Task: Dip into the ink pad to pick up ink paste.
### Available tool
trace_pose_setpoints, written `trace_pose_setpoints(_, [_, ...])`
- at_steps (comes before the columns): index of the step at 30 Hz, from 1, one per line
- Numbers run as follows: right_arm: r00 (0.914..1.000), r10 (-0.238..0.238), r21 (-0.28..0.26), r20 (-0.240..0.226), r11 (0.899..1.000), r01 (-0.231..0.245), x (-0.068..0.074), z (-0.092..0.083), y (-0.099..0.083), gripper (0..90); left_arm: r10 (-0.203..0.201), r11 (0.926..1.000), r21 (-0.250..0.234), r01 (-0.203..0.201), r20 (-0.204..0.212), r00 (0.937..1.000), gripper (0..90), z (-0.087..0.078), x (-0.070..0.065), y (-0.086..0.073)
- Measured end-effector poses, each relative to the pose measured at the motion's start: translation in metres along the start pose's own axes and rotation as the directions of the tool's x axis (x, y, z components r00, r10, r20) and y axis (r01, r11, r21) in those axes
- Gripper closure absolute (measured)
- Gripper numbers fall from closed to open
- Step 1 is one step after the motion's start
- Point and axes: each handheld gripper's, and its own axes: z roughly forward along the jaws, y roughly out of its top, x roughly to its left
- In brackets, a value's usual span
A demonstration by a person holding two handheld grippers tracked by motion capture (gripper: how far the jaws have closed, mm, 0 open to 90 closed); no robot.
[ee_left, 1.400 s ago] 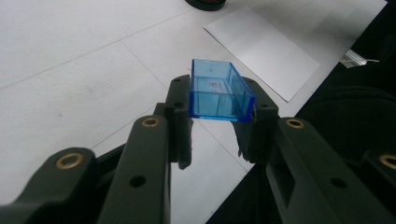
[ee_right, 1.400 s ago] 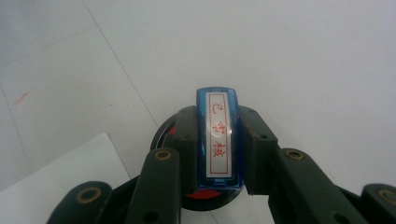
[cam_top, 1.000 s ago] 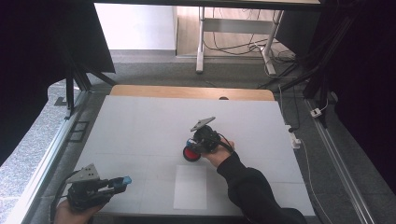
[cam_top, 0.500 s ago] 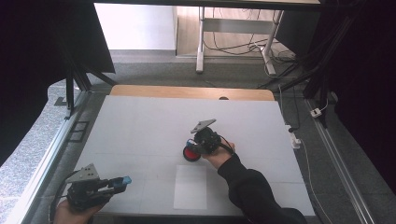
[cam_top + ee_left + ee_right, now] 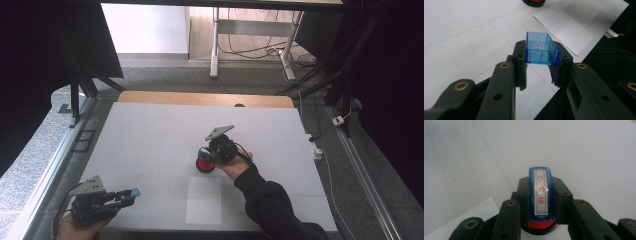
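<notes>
stamp (image 5: 541, 195), blue with red characters on its label, is clamped in the right gripper (image 5: 212, 159) over the red ink pad (image 5: 204, 166) mid-table. left gripper (image 5: 127, 195) pinches a clear blue cap (image 5: 541, 48) near the paper sheet (image 5: 204, 200).

White table (image 5: 150, 130) with wooden far edge (image 5: 200, 98), grey speckled floor (image 5: 30, 150), dark curtains (image 5: 45, 55) both sides, desk legs (image 5: 215, 45) and loose cables (image 5: 250, 50) behind, daylight.

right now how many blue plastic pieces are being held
2: a clear blue cap between the left gripper jaws near the table's front-left, and a blue stamp in the right gripper over the red ink pad.
</notes>
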Motion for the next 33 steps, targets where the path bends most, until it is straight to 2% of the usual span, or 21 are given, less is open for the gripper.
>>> trace_pose_setpoints(11, [0.9997, 0.011, 0.036, -0.023, 0.999, -0.01, 0.001, 0.013, -0.005, 71.4, 0.0, 1.0, 0.0, 0.0, 0.0, 1.0, 68.7, 0.0, 0.0, 0.0])
trace_pose_setpoints(14, [0.9993, 0.025, 0.04, -0.028, 0.999, -0.023, -0.001, 0.013, -0.005, 71.4, 0.0, 1.0, 0.0, 0.0, 0.001, 1.0, 68.7, 0.0, 0.0, 0.0])
trace_pose_setpoints(19, [0.9958, 0.081, 0.046, -0.043, 0.996, -0.079, -0.005, 0.013, -0.006, 71.6, -0.003, 1.0, -0.001, 0.003, 0.001, 1.0, 68.8, 0.0, 0.0, 0.0])
trace_pose_setpoints(22, [0.9971, 0.067, 0.051, -0.034, 0.997, -0.065, -0.003, 0.013, -0.005, 71.6, -0.002, 1.0, 0.0, 0.002, 0.0, 1.0, 68.7, 0.0, 0.0, 0.0])
trace_pose_setpoints(25, [0.9997, 0.022, 0.055, -0.002, 0.998, -0.022, 0.003, 0.014, -0.004, 71.7, -0.003, 1.0, 0.001, 0.003, 0.001, 1.0, 68.7, 0.0, 0.0, 0.0])
trace_pose_setpoints(28, [0.9999, 0.0, 0.06, 0.016, 0.998, -0.001, 0.008, 0.014, -0.004, 71.7, -0.003, 1.0, 0.003, 0.003, 0.001, 1.0, 68.8, 0.0, 0.0, 0.0])
trace_pose_setpoints(31, [0.9996, -0.002, 0.06, 0.027, 0.998, 0.0, 0.01, 0.014, -0.004, 71.7, -0.003, 1.0, 0.003, 0.003, 0.003, 1.0, 68.7, 0.0, 0.0, 0.0])
trace_pose_setpoints(33, [0.9999, 0.009, 0.056, 0.015, 0.998, -0.009, 0.008, 0.014, -0.005, 71.7, -0.004, 1.0, 0.003, 0.004, 0.003, 1.0, 68.8, 0.0, 0.0, 0.0])
